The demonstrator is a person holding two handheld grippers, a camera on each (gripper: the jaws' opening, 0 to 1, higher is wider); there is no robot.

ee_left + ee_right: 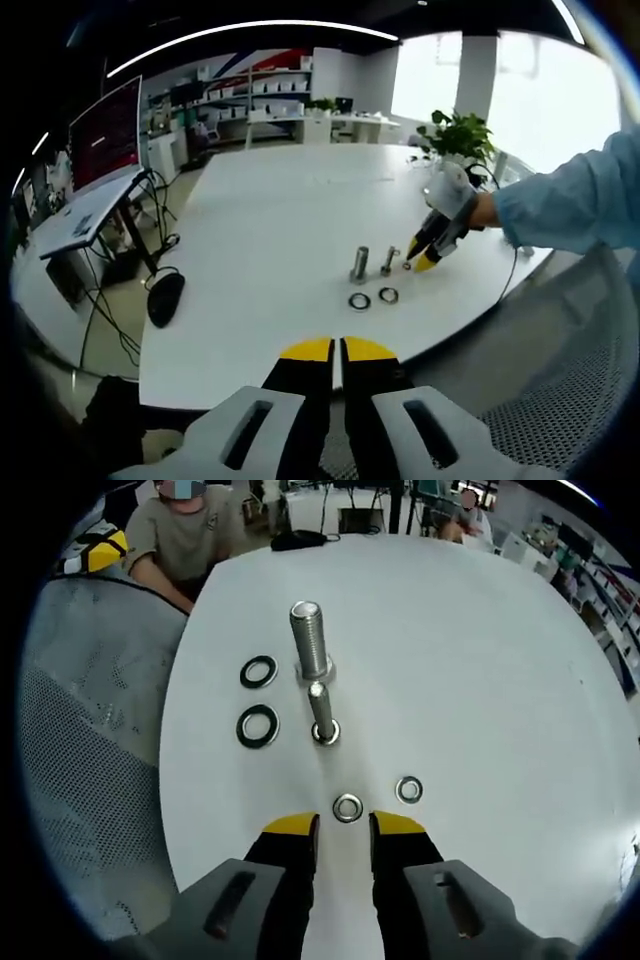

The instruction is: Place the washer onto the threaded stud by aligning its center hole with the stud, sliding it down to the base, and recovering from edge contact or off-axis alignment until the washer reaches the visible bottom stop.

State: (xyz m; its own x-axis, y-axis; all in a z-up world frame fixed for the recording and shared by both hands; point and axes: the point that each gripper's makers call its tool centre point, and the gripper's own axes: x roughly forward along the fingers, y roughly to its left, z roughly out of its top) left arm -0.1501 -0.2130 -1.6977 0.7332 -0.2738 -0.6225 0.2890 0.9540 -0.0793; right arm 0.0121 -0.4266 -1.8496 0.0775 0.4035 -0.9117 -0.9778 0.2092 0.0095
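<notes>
In the right gripper view a small washer lies flat on the white desk at lower centre, just ahead of the right hand-held gripper, whose jaws stand slightly apart and hold nothing. Another small washer lies to its right. Above it stand the thin threaded stud and a thicker stud, with two dark washers left of them. The left hand-held gripper has its jaws nearly together, empty, at the bottom of the left gripper view.

A white table carries two upright studs, two dark washers and two small washers.
</notes>
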